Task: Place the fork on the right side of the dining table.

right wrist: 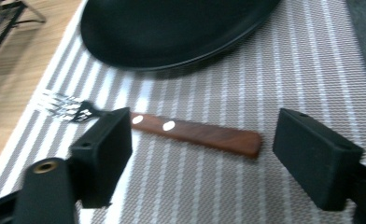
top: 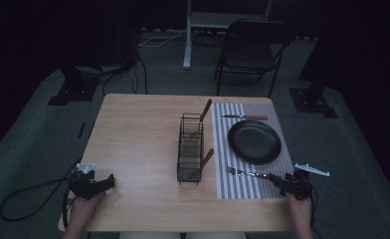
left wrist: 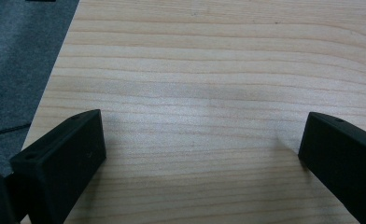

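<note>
On the striped placemat (right wrist: 274,70) just near of the black plate (right wrist: 172,28) the fork (right wrist: 195,133) lies flat, seemingly already set down, between the spread jaws of the right gripper (right wrist: 202,154), while two utensils wait in the wire caddy (top: 190,149) and the left gripper (left wrist: 200,154) idles open.

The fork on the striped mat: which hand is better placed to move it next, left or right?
Probably the right. The right tool is open just above the fork, whose wooden handle lies on the striped mat between its jaws. The left tool is open over bare table, beyond the wire caddy.
</note>
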The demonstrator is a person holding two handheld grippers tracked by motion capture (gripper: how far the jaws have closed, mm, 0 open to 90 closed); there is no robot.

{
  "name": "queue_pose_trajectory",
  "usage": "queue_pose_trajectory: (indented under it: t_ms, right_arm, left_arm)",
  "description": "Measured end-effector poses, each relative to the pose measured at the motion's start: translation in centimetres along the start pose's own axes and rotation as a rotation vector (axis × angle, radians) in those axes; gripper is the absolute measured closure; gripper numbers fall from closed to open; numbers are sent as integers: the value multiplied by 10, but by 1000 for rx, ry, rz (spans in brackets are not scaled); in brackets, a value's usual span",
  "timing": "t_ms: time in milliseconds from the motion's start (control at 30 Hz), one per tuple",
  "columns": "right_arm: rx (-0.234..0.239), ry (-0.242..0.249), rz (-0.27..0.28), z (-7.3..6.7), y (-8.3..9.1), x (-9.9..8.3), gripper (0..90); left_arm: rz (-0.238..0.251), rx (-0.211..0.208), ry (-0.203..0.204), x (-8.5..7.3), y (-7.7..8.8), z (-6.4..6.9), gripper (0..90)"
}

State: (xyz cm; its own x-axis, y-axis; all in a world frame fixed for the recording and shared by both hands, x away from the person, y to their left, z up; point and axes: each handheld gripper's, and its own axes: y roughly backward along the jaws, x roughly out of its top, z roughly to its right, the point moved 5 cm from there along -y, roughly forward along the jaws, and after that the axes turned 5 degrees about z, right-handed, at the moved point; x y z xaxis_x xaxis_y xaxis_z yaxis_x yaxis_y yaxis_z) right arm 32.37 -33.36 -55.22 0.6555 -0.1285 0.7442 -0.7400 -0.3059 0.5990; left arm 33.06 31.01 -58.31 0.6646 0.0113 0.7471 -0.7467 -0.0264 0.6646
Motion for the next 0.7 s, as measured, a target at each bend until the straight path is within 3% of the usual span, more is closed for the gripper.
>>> queue_pose_trajectory:
  t_ms: [233, 700]
  right_arm:
    - [8, 61, -51, -11, -9, -14, 171]
    - [-37, 116, -58, 3, -29, -6, 171]
  left_arm:
    - [0, 0, 0, 0, 0, 0, 8]
    - [0, 0, 0, 0, 0, 0, 8]
